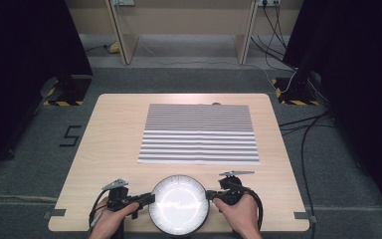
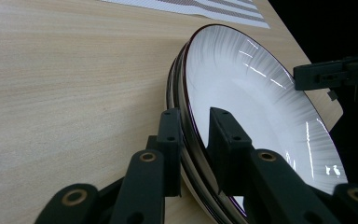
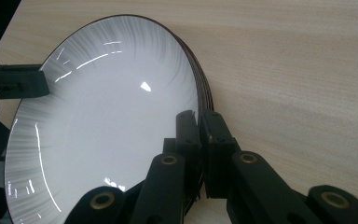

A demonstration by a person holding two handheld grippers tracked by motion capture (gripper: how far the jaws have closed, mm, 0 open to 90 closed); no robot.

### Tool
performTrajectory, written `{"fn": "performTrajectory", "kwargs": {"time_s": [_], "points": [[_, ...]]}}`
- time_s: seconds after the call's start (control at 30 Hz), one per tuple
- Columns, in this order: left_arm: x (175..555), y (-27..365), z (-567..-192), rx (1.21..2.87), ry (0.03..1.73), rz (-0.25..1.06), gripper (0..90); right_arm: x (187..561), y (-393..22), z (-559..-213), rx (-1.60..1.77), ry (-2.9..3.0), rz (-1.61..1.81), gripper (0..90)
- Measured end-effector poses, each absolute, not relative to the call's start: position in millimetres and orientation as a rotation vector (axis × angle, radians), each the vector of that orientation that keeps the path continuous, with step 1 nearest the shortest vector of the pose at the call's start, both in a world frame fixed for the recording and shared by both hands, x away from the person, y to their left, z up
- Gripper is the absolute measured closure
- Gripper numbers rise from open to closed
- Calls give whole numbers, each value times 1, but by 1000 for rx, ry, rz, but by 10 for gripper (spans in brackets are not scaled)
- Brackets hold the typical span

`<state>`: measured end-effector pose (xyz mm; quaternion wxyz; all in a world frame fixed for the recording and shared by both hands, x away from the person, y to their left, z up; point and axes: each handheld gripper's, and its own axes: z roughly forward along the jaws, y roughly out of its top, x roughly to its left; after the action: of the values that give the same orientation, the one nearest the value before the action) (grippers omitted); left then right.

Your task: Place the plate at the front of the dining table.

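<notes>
white plate stack (image 1: 179, 204) at the table's (image 1: 114, 134) near edge, gripped at both rims.
left gripper (image 2: 195, 122) pinches the left rim and right gripper (image 3: 199, 122) is clamped tight on the right rim. the plates are round, with no long axis, faces up. uneven lifting could tip them, letting the glossy stack slide apart; the striped mat (image 1: 199, 133) lies well beyond.
</notes>
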<state>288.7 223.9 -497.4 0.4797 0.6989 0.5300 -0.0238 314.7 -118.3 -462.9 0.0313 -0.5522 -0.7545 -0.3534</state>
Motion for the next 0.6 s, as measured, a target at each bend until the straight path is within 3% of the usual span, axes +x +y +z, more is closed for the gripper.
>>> {"fn": "performTrajectory", "kwargs": {"time_s": [0.27,0.6], "points": [[291,222,-495,1717,1295,-45,730,317,-114,-468,-1713,-2261,-1115,866],[284,226,-490,1720,1286,-34,729,308,-108,-472,-1651,-2267,-1077,764]]}}
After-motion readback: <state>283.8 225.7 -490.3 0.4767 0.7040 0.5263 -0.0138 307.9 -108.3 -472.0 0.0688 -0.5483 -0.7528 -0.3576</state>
